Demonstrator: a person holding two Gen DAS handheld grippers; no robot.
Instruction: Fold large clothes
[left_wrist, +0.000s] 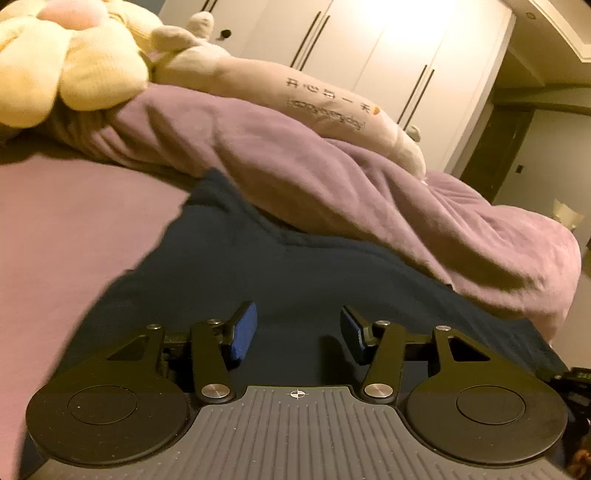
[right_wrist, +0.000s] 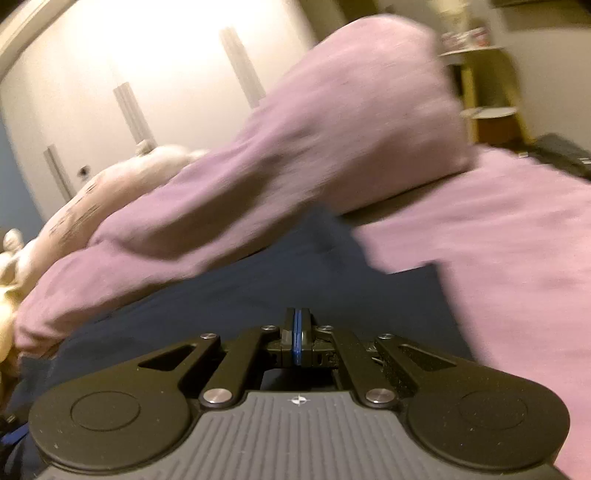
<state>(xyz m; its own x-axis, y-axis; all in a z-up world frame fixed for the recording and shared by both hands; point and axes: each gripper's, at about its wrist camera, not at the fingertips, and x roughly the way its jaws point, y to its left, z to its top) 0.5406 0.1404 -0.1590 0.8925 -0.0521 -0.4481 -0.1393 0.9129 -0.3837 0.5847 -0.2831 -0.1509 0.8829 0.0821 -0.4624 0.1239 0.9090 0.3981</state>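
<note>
A soft navy garment (left_wrist: 295, 280) lies flat on the mauve sheet (left_wrist: 74, 229), against the rumpled duvet (left_wrist: 332, 184). Left gripper (left_wrist: 298, 334) gapes above it; right gripper (right_wrist: 297, 341) pinched closed, nothing visibly between its pads.

With the garment (left_wrist: 295, 280) as landmark: it lies flat on the bed (left_wrist: 66, 236), directly under and ahead of the left claw (left_wrist: 297, 332). Behind the garment a bunched duvet (left_wrist: 332, 177) runs across the bed, its near edge touching the garment's far edge. On the duvet, further behind, lies a long plush toy (left_wrist: 295, 92); a flower-shaped cushion (left_wrist: 70, 66) sits behind and left of the garment. Wardrobe doors (left_wrist: 369, 44) stand beyond all of these.
</note>
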